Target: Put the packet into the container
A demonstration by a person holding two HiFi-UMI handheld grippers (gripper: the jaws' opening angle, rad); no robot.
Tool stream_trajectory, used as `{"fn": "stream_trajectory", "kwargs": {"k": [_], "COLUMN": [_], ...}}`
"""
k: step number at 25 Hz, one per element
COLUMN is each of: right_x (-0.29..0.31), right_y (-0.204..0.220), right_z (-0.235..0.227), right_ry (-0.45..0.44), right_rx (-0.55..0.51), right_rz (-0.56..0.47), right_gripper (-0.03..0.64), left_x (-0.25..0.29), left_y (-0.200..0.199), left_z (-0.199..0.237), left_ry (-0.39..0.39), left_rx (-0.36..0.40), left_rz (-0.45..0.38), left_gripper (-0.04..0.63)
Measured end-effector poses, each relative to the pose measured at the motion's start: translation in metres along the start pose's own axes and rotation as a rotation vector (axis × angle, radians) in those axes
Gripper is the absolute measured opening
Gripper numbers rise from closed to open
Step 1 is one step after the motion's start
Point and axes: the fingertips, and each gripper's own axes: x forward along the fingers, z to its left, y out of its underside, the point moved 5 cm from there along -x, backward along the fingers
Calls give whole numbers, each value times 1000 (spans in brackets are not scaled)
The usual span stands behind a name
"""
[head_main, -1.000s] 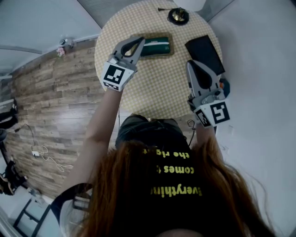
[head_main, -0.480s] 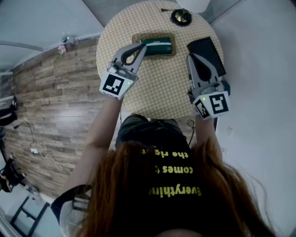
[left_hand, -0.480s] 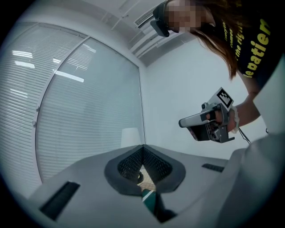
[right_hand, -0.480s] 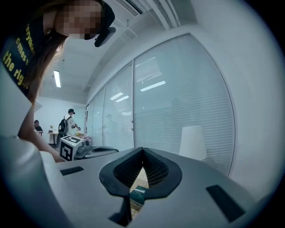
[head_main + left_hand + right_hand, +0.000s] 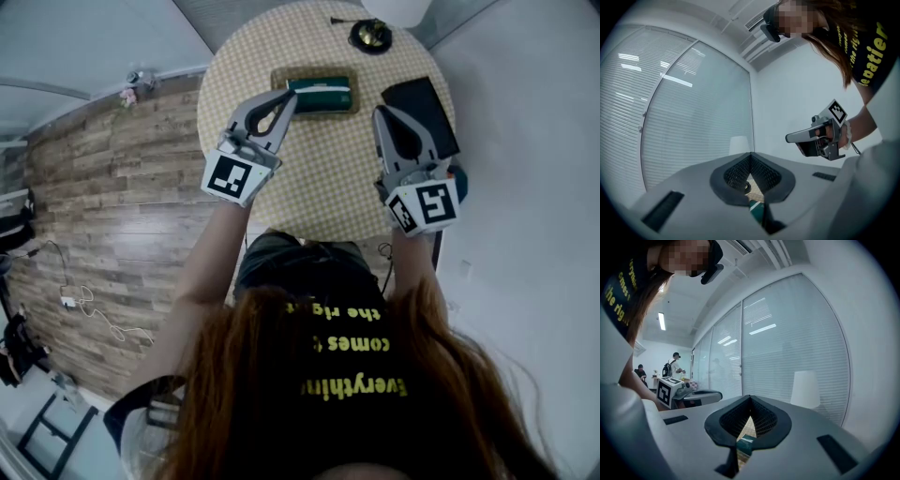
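Both tongs were closed and empty: in each gripper view the jaw tips met, and only tablecloth and a sliver of green showed through the gap behind them.

The packet, green, lay flat on the far half of the round table, apparently inside a shallow brown-rimmed tray. Its long axis ran left to right across the head view.

The left gripper pointed forward and to the right, with its tip at the packet's left short end. From above it looked touching or just beside; height over the table could not be told.

The right gripper stood apart from the packet, its tip beside the near-left corner of a flat black box. The packet lay to its left.

Judgement: the left gripper was nearer. It lay end-on to the packet, so a grip would mean opening first and closing across the narrow width. I could not settle whether tray or box was the container.
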Motion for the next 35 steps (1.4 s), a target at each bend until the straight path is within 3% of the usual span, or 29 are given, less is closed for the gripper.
{"fn": "stream_trajectory", "kwargs": {"k": [35], "right_x": [5], "right_y": [9], "right_z": [7], "right_ry": [-24], "right_rx": [-21], "right_rz": [20], "right_gripper": [14], "left_x": [2], "left_y": [-5], "left_z": [-1], "left_ry": [9], "left_rx": [-10], "left_rz": [-13], "left_gripper": [0]}}
